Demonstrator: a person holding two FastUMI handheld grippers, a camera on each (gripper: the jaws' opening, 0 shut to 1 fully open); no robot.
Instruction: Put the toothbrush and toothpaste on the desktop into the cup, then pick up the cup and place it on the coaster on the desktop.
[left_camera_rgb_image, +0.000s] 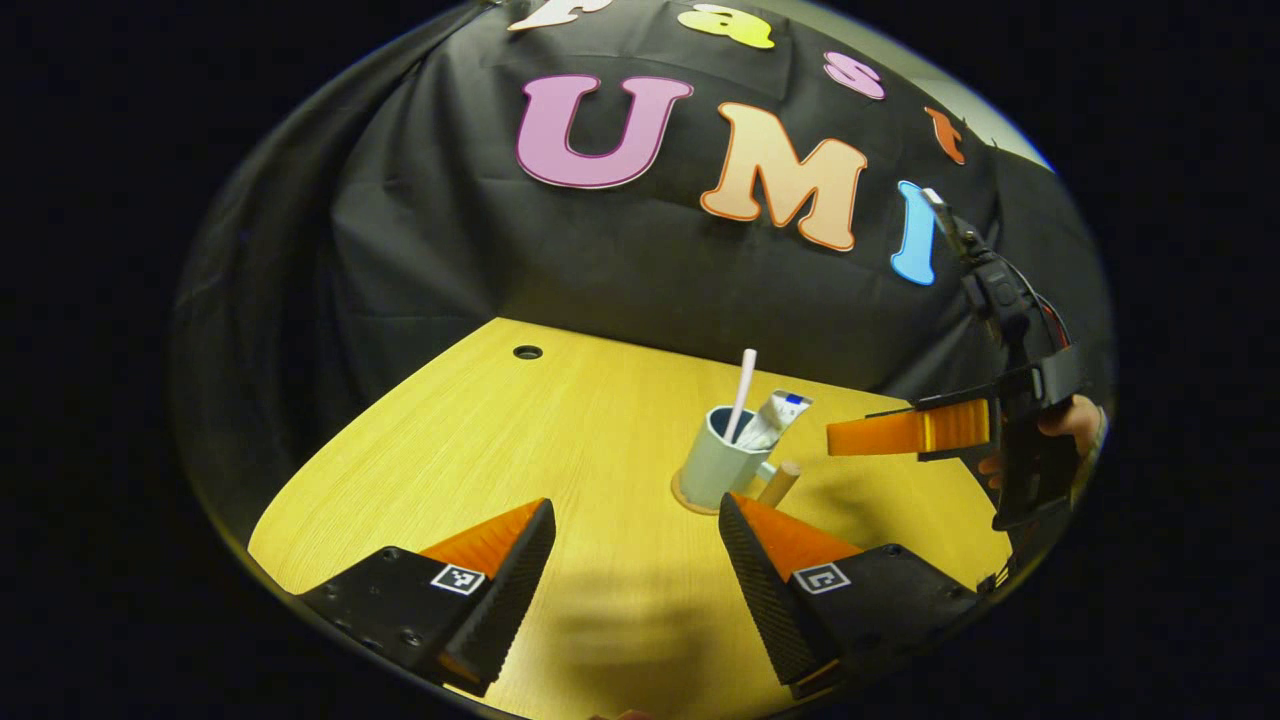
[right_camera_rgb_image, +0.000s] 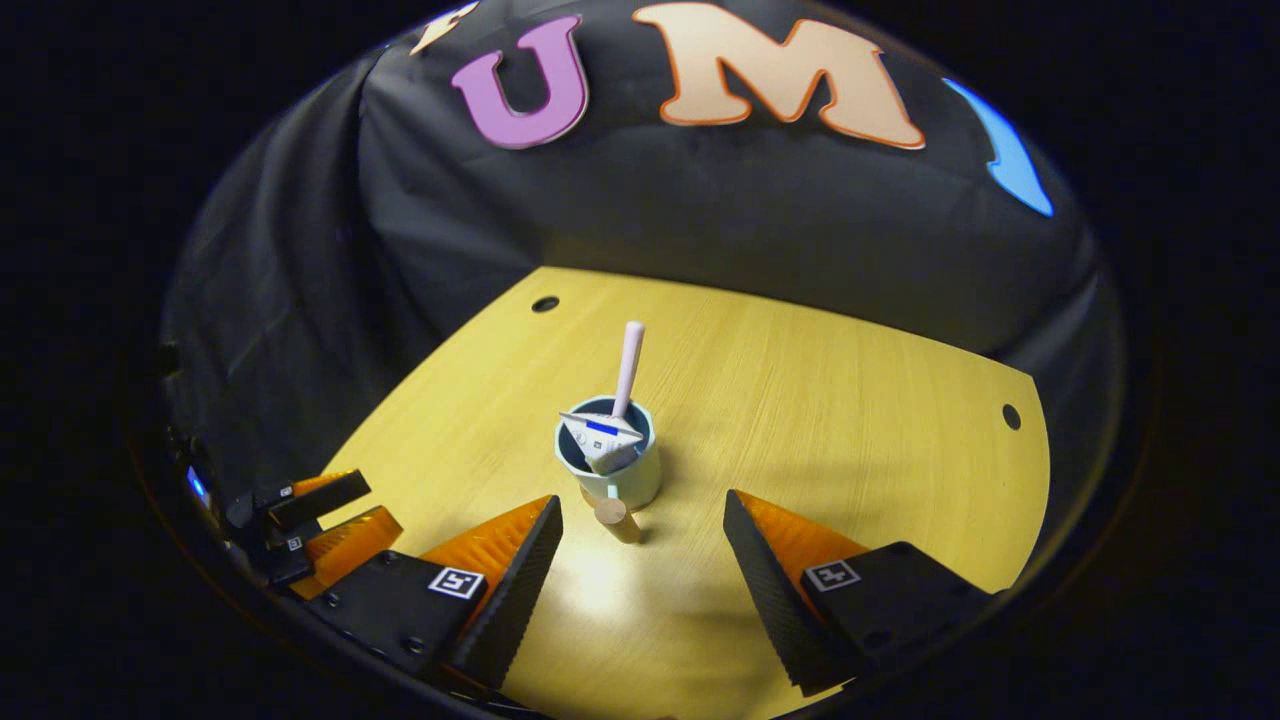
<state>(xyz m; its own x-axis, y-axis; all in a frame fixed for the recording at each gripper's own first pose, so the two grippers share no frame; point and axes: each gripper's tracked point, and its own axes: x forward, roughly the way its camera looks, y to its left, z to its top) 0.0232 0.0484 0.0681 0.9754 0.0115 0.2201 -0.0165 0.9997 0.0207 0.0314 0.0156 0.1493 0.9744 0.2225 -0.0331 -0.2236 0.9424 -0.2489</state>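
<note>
Toothbrush (right_camera_rgb_image: 630, 362) and toothpaste tube (right_camera_rgb_image: 601, 438) both in the cup (right_camera_rgb_image: 625, 478). Cup sits on the coaster (left_camera_rgb_image: 683, 497) mid-table (right_camera_rgb_image: 830, 420), wooden handle sticking out. Left tool (left_camera_rgb_image: 635, 555) and right tool (right_camera_rgb_image: 640, 555) both wide apart, holding nothing. Task looks done.

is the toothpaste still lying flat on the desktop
No, the toothpaste tube stands inside the cup beside the toothbrush.

Yellow wood-grain table (left_camera_rgb_image: 560, 450) lying under everything, two small round holes (right_camera_rgb_image: 545, 303) showing near its far edge. Black cloth wall (left_camera_rgb_image: 620, 270) hanging behind, draping down past the table's edges.
</note>
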